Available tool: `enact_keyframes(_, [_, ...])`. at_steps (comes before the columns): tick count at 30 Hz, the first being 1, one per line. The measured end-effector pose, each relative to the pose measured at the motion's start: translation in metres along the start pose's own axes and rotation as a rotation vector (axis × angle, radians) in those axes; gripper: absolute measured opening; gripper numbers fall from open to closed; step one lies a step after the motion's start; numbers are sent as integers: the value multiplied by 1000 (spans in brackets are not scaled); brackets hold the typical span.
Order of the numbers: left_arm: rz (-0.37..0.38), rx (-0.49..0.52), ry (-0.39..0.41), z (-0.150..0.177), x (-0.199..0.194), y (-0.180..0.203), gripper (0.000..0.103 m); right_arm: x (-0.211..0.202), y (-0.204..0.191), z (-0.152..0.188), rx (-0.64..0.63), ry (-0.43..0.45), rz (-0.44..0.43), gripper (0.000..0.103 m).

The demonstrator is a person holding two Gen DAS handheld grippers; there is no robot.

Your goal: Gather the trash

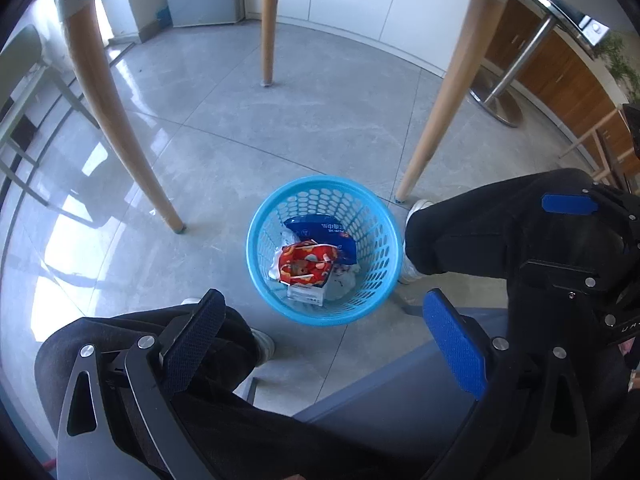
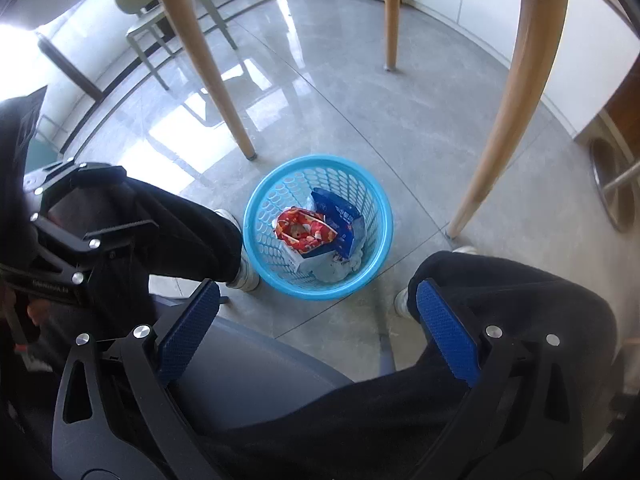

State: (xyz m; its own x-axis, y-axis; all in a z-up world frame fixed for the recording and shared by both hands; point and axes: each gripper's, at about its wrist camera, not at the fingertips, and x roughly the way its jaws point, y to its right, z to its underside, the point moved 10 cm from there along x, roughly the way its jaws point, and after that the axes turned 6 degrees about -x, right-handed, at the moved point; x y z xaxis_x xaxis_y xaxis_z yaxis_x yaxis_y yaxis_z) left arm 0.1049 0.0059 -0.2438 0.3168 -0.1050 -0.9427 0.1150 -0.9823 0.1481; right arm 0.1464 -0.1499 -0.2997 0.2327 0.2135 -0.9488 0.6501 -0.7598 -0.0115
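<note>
The grey tiled floor [image 1: 224, 128] was glossy with window glare. On it stood a blue perforated plastic wastebasket [image 1: 256, 240], three tapered wooden table legs [image 1: 120, 120] around it, the person's white shoes [image 2: 244, 272] just beside it, and a chrome pedestal base [image 1: 496, 104] well apart.

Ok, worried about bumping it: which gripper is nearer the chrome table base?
Right. The right gripper hangs on the chrome base's side; the left gripper is farther off, over the blue basket.
</note>
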Motion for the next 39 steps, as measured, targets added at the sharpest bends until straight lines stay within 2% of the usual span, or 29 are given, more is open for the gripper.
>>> enact_keyframes(7, [31,-39,25,8,-11,5,97,-24,-17,0,-117,89,4,94])
enact_keyframes(9, [-2,-29,45,7,-14,4,97,-26,-17,-1,-109,102,6,94])
enact_keyframes(14, [7,-10,72,5,-21,9,97,-26,-20,-2,-99,112,-14,94])
enact_keyframes(39, [33,-27,67,9,-22,8,97,-28,-24,1,-93,112,-18,94])
